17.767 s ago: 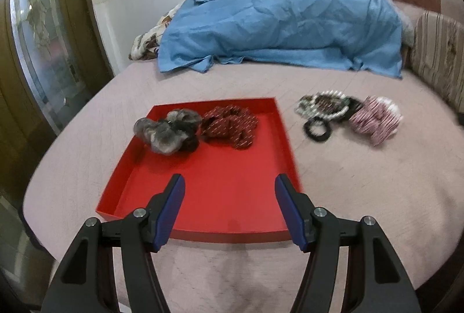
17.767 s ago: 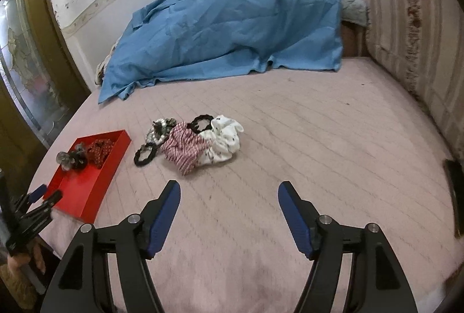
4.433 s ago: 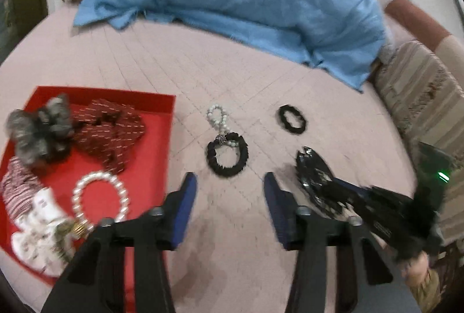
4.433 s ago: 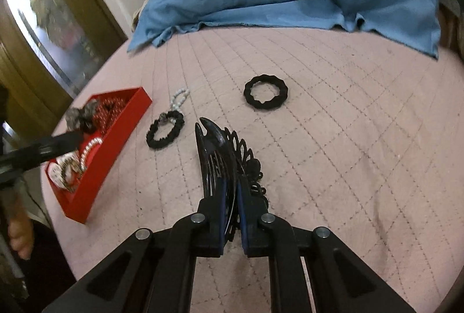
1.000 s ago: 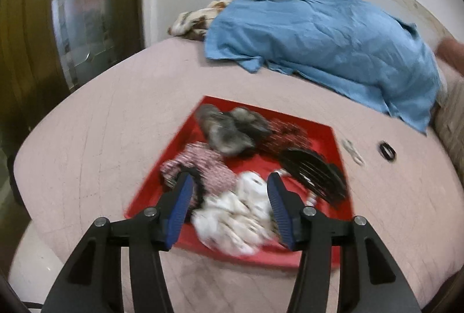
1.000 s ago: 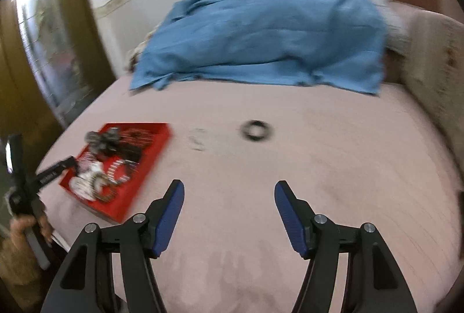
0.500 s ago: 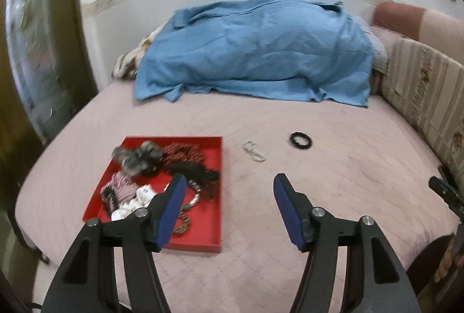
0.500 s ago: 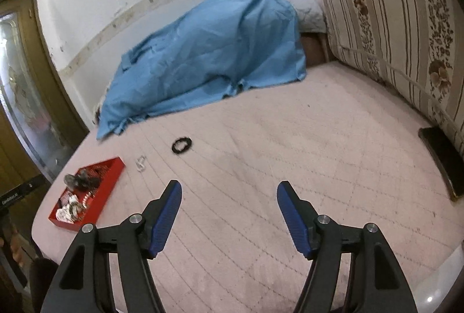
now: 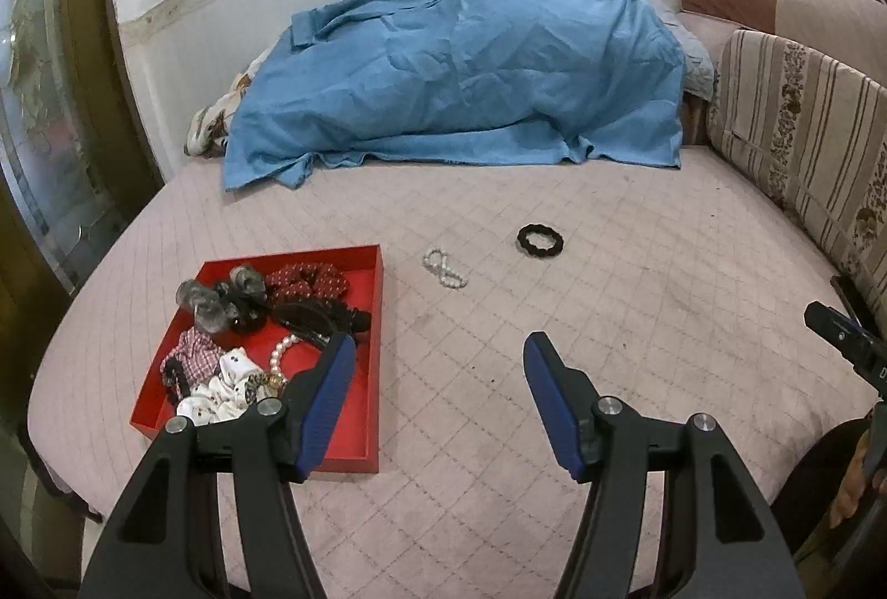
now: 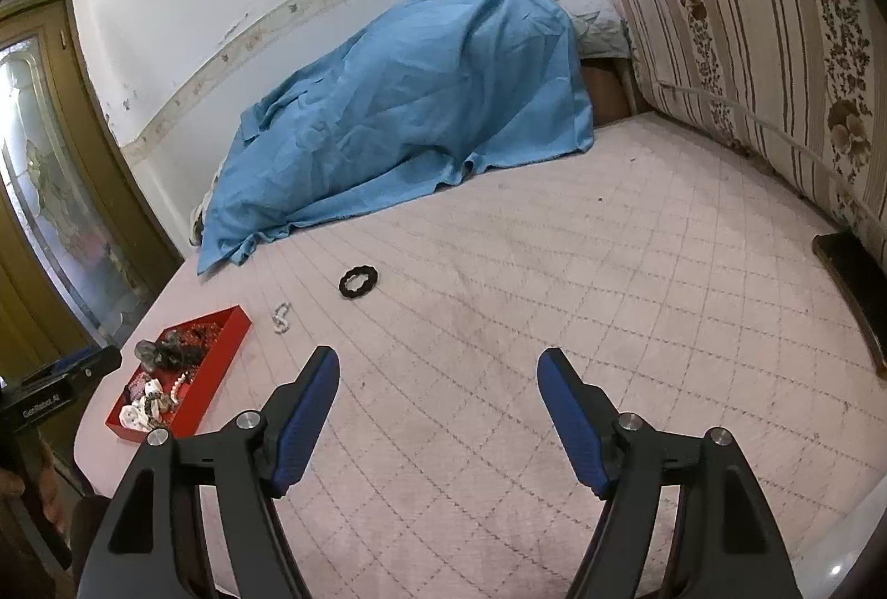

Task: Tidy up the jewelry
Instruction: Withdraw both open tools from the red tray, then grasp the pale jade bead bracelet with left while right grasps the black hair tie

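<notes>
Now both your tongs are empty above the bed.
Your left tongs (image 9: 432,360) stand apart; your right tongs (image 10: 438,374) are opening. Most jewelry lies in the red tray (image 9: 372,310); the pearl bracelet (image 9: 443,268) and black hair tie (image 9: 540,241) lie beside it on the bed (image 9: 637,321).

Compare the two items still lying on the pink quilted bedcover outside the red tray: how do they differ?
The white pearl bracelet is pale and beaded; the black scalloped hair tie is dark, with a wavy edge. The bracelet lies twisted into a flattened figure-eight, while the hair tie lies as an open ring. The bracelet sits nearer the red tray; the hair tie is farther from it. Both rest flat on the pink quilted bedcover, untouched.
</notes>
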Tool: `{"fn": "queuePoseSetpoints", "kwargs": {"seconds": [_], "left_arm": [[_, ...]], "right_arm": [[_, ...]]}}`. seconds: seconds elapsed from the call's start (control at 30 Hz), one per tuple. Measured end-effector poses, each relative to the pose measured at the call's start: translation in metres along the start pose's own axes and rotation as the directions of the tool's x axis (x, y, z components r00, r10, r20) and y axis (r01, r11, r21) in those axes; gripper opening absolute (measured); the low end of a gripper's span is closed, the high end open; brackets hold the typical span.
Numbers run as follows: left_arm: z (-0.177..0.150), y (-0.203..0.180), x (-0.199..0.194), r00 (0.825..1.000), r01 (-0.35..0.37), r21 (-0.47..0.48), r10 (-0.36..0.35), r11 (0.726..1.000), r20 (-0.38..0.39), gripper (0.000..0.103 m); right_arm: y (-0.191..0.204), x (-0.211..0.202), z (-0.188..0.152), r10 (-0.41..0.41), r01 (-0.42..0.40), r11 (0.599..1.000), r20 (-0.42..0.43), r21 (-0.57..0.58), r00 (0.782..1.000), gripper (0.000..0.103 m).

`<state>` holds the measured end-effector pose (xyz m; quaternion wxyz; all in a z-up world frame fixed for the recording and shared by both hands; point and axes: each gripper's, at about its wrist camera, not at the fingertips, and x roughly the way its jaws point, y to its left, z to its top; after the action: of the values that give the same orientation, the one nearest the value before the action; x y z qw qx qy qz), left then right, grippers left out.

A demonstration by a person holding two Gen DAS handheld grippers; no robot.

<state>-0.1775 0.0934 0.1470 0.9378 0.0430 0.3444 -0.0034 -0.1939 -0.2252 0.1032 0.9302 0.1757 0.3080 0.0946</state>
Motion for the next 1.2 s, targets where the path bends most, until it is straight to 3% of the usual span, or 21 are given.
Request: {"fn": "queuePoseSetpoints", "kwargs": {"seconds": [0.23,0.43,0.57,0.77,0.9,1.2], "left_arm": [[-0.013,0.036,0.009,1.0,-0.005,-0.085,0.003,0.996,-0.03,0.062],[-0.024,0.058,0.006,0.999,-0.044,-0.102,0.042,0.994,-0.021,0.063],[-0.027,0.062,0.006,0.997,-0.071,-0.087,0.069,0.994,-0.02,0.065],[-0.025,0.057,0.006,0.998,-0.06,-0.071,0.059,0.996,-0.017,0.065],[-0.026,0.057,0.007,0.998,-0.061,-0.082,0.06,0.995,-0.02,0.066],[-0.034,0.053,0.013,0.997,-0.058,-0.078,0.054,0.995,-0.046,0.066]], "right_arm": [[0.01,0.011,-0.005,-0.06,0.059,0.997,-0.025,-0.054,0.998,0.079],[0.018,0.022,-0.009,-0.131,0.125,0.986,-0.048,-0.106,0.99,0.079],[0.027,0.032,-0.008,-0.235,0.224,0.964,-0.069,-0.14,0.969,0.079],[0.062,0.055,0.013,-0.222,0.205,0.962,-0.081,-0.181,0.972,0.081],[0.076,0.074,0.004,-0.243,0.212,0.951,-0.121,-0.224,0.963,0.081],[0.072,0.084,-0.009,-0.266,0.221,0.943,-0.164,-0.25,0.95,0.081]]}}
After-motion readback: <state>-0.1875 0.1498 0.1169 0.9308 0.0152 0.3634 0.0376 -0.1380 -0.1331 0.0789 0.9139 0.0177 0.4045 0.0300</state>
